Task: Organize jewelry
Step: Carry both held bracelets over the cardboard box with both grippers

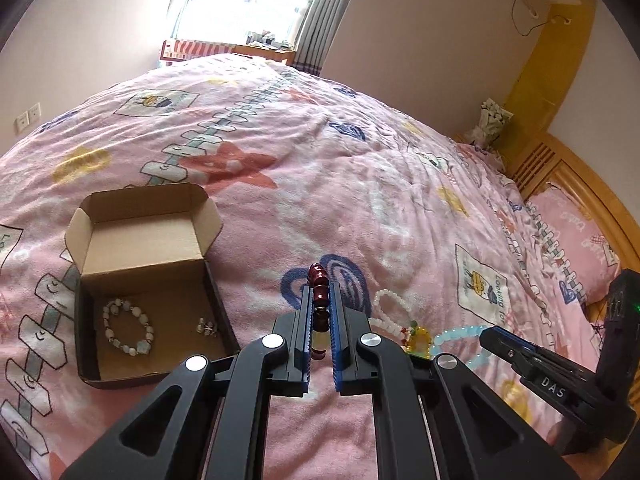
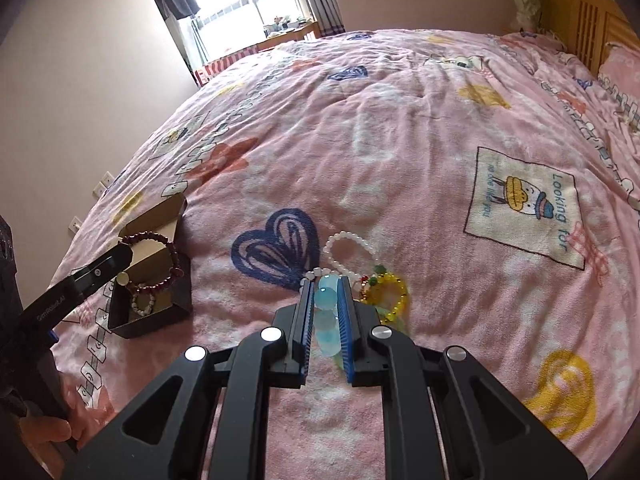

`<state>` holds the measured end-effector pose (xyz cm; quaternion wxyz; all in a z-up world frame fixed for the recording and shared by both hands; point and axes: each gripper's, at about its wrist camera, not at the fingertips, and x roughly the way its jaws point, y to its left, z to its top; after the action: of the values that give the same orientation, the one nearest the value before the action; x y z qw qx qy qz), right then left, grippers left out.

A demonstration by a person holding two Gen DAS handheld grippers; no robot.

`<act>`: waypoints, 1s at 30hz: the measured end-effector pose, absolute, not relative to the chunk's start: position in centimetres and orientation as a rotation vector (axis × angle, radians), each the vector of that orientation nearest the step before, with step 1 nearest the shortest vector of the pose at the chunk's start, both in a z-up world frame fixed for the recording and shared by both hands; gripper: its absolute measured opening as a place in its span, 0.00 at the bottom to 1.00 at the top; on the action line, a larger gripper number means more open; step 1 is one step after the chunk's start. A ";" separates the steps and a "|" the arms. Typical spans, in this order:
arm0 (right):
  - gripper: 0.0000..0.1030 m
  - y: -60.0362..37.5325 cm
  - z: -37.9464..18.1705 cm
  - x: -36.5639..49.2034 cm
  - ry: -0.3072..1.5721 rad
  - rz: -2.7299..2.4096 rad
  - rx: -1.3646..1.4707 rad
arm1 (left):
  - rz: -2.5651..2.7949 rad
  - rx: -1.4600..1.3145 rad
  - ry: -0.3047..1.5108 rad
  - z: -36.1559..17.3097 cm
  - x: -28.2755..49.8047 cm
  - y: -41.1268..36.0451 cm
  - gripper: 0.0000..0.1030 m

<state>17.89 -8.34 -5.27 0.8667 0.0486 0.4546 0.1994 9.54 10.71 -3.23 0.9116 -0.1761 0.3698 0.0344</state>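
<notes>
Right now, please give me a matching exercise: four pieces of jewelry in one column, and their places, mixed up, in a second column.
1. dark red bead bracelet
2. light blue bead bracelet
3. pale bead bracelet
4. white bead bracelet

A. lying on the pink blanket
B. in the left tongs
C. inside the cardboard box
D. in the right tongs

Pairs: 1-B, 2-D, 3-C, 4-A

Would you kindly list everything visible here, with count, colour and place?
cardboard box: one, brown, open, on the bed's left side
pale bracelet: one, whitish, inside the box
small trinket: silvery, inside the box; count unclear
dark red bracelet: one, held in the left tongs
light blue bracelet: one, gripped by the right tongs
white bracelet: one, on the blanket
yellow bracelet: one, beside the white one
blanket: pink, patterned
left tongs: black
right tongs: black
</notes>
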 end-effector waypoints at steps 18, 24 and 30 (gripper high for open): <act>0.12 4.3 -2.8 18.0 0.955 0.562 -0.044 | 0.326 -0.343 0.732 -2.1 7.3 17.1 0.09; 0.12 8.7 -2.9 18.9 0.968 0.586 -0.073 | 0.361 -0.383 0.726 -2.2 6.5 18.9 0.09; 0.12 12.5 -3.8 19.5 0.994 0.590 -0.125 | 0.382 -0.414 0.731 -2.8 6.2 20.4 0.09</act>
<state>19.50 12.52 -3.77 0.8357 -0.0589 0.4696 0.2787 6.20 20.39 -2.79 0.8954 -0.1996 0.3527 0.1843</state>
